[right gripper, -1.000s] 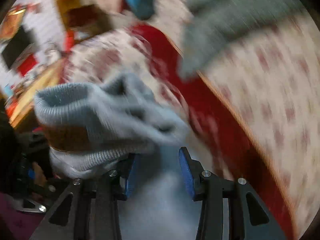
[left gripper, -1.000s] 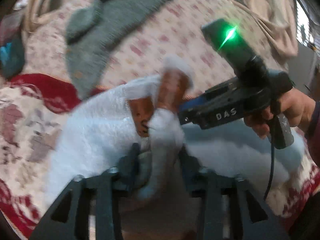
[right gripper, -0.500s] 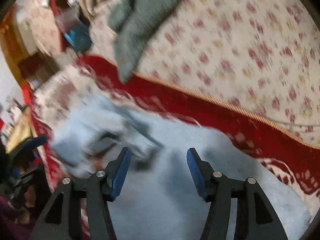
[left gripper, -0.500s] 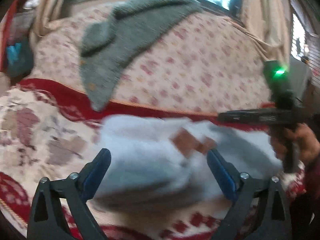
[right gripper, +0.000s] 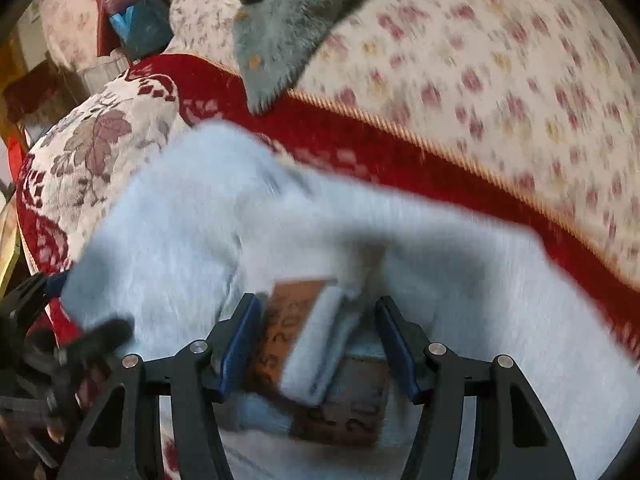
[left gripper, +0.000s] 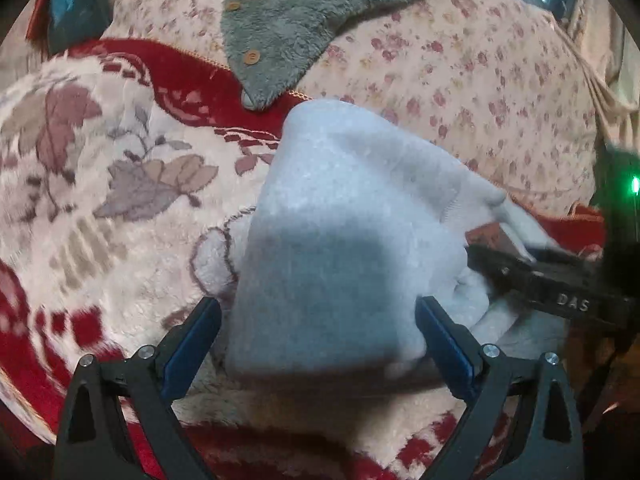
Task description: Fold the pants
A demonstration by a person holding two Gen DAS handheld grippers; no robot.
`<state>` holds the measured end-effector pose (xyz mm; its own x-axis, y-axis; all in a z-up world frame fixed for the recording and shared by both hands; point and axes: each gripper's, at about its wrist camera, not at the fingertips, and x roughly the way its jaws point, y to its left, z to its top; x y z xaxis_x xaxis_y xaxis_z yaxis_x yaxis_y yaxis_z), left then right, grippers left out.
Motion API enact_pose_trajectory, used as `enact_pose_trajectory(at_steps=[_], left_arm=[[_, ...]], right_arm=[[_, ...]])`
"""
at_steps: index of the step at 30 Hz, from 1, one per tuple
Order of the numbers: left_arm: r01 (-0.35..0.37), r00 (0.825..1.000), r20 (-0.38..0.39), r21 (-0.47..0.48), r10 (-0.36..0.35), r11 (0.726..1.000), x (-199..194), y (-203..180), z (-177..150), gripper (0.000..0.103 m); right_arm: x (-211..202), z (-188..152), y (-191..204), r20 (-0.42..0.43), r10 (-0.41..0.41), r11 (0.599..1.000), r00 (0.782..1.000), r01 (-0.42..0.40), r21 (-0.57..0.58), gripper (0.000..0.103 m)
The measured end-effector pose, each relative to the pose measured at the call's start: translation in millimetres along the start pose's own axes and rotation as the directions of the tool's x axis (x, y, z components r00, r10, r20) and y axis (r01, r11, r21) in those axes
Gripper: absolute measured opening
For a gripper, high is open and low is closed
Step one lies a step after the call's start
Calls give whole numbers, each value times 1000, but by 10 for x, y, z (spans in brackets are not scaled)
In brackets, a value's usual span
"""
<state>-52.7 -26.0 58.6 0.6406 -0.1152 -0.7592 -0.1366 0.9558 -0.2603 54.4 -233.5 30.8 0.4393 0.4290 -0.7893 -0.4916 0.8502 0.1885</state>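
The light blue fleece pants point(left gripper: 340, 220) lie folded over on the red and cream floral blanket point(left gripper: 100, 200). My left gripper point(left gripper: 316, 340) is open, its blue pads either side of the near folded end. The pants also fill the right wrist view point(right gripper: 180, 232). My right gripper point(right gripper: 316, 344) is open around the cuffs and a brown label patch point(right gripper: 288, 320). The right gripper's black body point(left gripper: 560, 280) reaches in from the right in the left wrist view.
A grey fleece garment with buttons point(left gripper: 288, 28) lies on the floral bedding point(left gripper: 480, 80) behind the pants, and also shows in the right wrist view point(right gripper: 288, 20). A blue bag point(right gripper: 140, 28) sits far left. The left gripper's dark body point(right gripper: 40, 340) is at lower left.
My left gripper let go of the pants and opened wide; the pants now lie folded on the blanket. My right gripper moved in over the cuffs with the brown patch.
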Motion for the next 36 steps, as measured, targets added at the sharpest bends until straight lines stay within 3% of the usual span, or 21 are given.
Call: enact_pose_trajectory(at_steps=[2, 5, 8, 13, 24, 36], left_arm=[[-22, 1000, 22, 12, 22, 1000, -70, -58, 18, 98], [-43, 996, 87, 68, 37, 997, -285, -207, 62, 98], [-34, 991, 132, 90, 22, 995, -476, -353, 140, 98], [30, 989, 138, 114, -46, 993, -588, -657, 237, 98], [143, 987, 50, 163, -153, 976, -378, -1483, 175, 98], [164, 986, -33, 226, -161, 960, -97, -2067, -3, 98]], right_arm=[[-47, -29, -126, 15, 61, 995, 998, -62, 78, 65], [-210, -13, -171, 28, 93, 990, 995, -95, 106, 66], [-467, -23, -160, 68, 74, 992, 995, -81, 100, 71], [-836, -222, -263, 105, 50, 987, 993, -65, 146, 77], [-1465, -619, -721, 148, -115, 968, 982, 77, 238, 81], [-1844, -1114, -1331, 144, -175, 913, 974, 106, 394, 83]])
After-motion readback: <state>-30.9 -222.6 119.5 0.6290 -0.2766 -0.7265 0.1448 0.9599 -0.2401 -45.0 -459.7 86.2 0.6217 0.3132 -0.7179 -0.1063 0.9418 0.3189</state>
